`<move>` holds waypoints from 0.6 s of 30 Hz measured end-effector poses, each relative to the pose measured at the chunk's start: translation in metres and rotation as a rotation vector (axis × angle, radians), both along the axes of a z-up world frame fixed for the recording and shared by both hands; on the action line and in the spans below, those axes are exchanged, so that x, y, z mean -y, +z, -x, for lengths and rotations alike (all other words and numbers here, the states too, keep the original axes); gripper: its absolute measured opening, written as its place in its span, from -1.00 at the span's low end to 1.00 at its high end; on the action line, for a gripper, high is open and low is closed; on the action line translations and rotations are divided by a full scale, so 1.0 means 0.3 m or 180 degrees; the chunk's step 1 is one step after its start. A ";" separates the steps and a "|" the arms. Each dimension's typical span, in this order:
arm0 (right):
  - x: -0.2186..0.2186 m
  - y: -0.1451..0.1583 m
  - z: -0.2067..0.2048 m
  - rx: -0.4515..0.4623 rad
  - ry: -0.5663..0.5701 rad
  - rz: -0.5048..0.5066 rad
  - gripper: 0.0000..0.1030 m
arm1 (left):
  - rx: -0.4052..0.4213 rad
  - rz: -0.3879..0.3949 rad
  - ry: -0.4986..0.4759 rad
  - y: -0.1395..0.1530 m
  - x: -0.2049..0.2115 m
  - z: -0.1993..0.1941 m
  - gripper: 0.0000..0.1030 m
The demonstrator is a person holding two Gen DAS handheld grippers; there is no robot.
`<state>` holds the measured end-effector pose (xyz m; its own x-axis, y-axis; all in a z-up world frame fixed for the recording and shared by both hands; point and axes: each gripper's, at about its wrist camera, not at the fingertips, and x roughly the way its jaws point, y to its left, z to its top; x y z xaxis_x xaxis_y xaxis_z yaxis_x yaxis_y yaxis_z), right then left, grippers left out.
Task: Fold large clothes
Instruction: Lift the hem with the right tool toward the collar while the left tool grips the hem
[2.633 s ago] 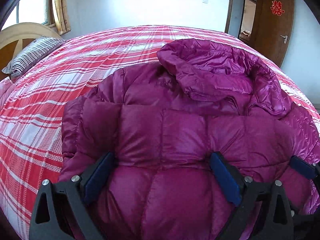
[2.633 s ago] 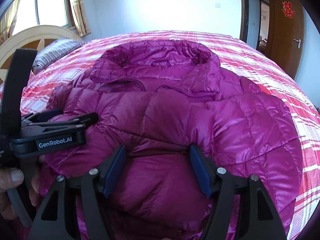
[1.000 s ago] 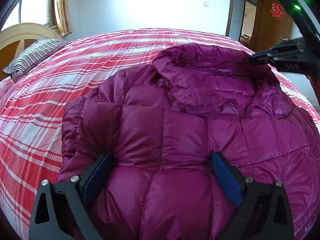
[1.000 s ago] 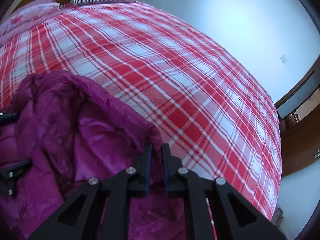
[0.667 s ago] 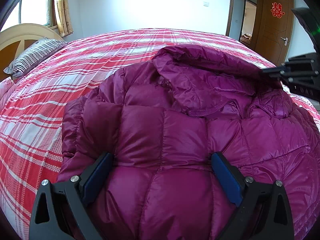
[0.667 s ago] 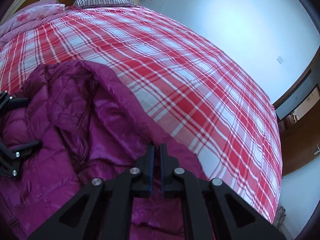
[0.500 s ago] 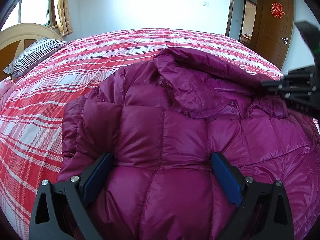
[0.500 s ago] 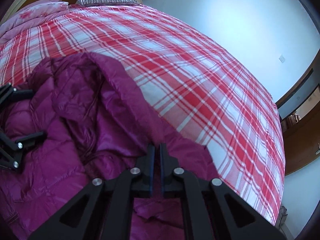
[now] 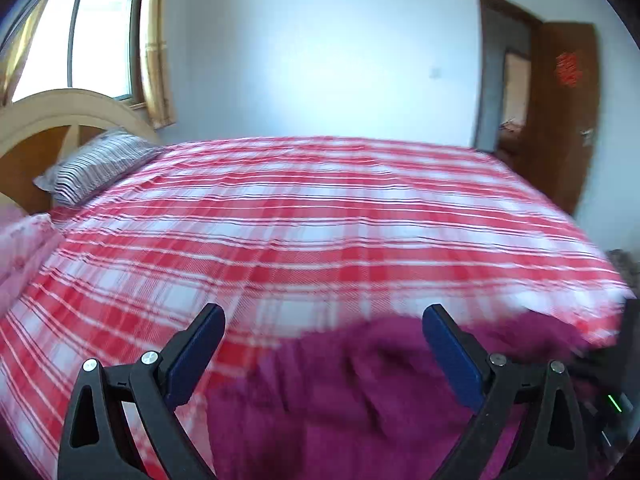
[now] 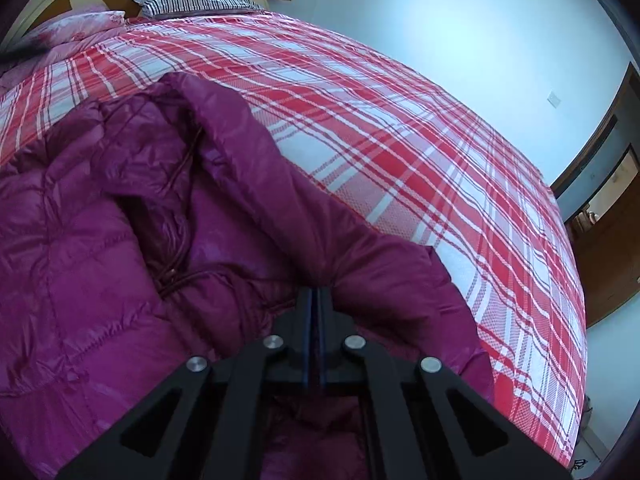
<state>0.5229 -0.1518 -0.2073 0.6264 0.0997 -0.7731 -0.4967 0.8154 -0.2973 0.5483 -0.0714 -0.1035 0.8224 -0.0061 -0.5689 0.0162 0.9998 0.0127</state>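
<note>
A magenta puffer jacket (image 10: 92, 248) lies on the red plaid bed (image 10: 400, 148). In the right wrist view my right gripper (image 10: 315, 292) is shut on the edge of the jacket's hood (image 10: 280, 200), the fabric bunched right at its tips. In the left wrist view my left gripper (image 9: 320, 356) stands wide open above the bed, with nothing between its blue pads (image 9: 450, 356). Only the jacket's (image 9: 360, 396) far edge shows, blurred, low in that view. The right gripper's black body (image 9: 612, 400) shows at the lower right there.
A striped pillow (image 9: 96, 166) and a pink pillow (image 9: 20, 248) lie by the wooden headboard (image 9: 52, 116) at the left. A window (image 9: 76, 36) is above it. A brown door (image 9: 568, 108) stands open at the far right. Plaid bedspread (image 9: 320, 220) stretches beyond the jacket.
My left gripper has lifted off the jacket's quilted body and tilted up, so the bed now fills its view. My right gripper has pulled the hood edge toward the jacket's body and sunk lower.
</note>
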 end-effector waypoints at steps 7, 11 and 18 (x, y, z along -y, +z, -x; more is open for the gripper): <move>0.022 -0.003 0.002 -0.0010 -0.0089 -0.0104 -0.95 | -0.0841 -0.0426 -0.0192 -0.281 0.038 -0.155 0.93; 0.045 0.078 0.028 0.0130 -0.0043 -0.0367 -0.89 | -0.0817 -0.0468 -0.0230 -0.330 0.042 -0.116 0.93; -0.032 0.163 -0.010 0.0454 0.0071 -0.0165 0.54 | -0.0827 -0.0440 -0.0240 -0.317 0.041 -0.113 0.93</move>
<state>0.5259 -0.1421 -0.1584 0.7267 0.1522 -0.6699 -0.4705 0.8208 -0.3239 0.5821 -0.0839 -0.1986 0.6494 0.0305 -0.7599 0.1108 0.9847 0.1342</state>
